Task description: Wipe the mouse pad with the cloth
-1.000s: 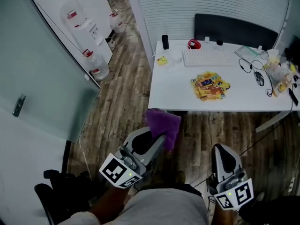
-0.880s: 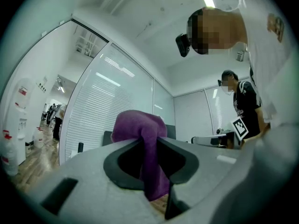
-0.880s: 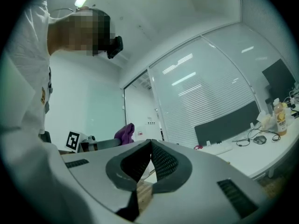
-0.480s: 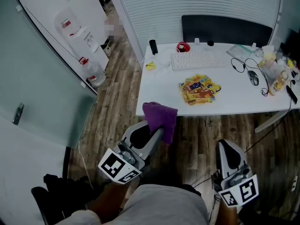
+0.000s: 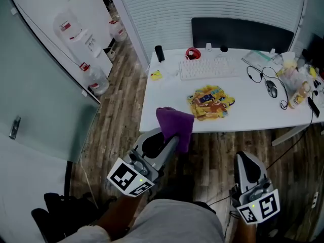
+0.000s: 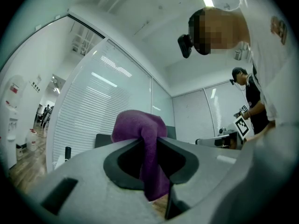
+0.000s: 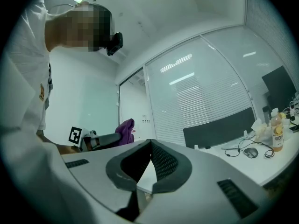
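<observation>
Purple soft cloth (image 5: 175, 124): pinched between the closed jaws of the left gripper (image 5: 171, 139), bunched above them with a tail hanging below. It sits lower centre of the head view, short of the desk edge.
Right gripper (image 7: 150, 143): jaws fully together, nothing between them.
Yellow-orange printed flat sheet (image 5: 210, 101): centre frame, likely the mouse pad, though too small to confirm.
Handling: carry the cloth over the pad, press it flat and wipe in even strokes. The free gripper may pin a corner against sliding.
Surface: white rectangular desk (image 5: 253, 113) bearing a white keyboard (image 5: 207, 68) and a black wired mouse (image 5: 272, 88).
Room: wood-plank floor (image 5: 121, 103), white slatted blinds (image 5: 212, 4), water dispensers (image 5: 76, 32) upper left.
</observation>
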Motion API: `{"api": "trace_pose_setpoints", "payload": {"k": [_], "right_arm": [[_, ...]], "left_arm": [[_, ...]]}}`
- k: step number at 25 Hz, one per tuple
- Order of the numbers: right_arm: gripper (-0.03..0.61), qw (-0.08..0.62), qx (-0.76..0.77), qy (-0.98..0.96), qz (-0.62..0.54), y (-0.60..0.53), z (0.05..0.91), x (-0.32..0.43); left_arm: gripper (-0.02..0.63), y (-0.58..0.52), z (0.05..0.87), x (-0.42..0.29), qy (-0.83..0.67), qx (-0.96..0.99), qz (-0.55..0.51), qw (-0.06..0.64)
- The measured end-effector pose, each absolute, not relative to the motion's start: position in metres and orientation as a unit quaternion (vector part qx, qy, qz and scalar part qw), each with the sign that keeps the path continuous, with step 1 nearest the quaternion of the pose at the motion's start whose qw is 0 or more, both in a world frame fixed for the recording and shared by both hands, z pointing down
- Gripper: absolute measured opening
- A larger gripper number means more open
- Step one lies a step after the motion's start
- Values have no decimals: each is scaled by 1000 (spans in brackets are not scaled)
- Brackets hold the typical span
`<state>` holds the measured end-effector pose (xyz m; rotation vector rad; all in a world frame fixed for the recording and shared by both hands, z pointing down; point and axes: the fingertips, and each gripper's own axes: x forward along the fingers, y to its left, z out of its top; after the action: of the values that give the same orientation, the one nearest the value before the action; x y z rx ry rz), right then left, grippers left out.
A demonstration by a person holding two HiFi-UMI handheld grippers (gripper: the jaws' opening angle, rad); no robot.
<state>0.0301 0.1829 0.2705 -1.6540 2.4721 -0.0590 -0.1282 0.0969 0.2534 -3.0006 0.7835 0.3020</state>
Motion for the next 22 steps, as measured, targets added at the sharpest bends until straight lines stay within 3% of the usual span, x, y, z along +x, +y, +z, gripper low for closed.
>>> {"api": "trace_pose_setpoints", "payload": {"k": [22], "right_arm": [[11,35,-586,809,-32,18,275,75]], "left_arm": [[81,-60,273,-64,202,-975,95,-22]]}}
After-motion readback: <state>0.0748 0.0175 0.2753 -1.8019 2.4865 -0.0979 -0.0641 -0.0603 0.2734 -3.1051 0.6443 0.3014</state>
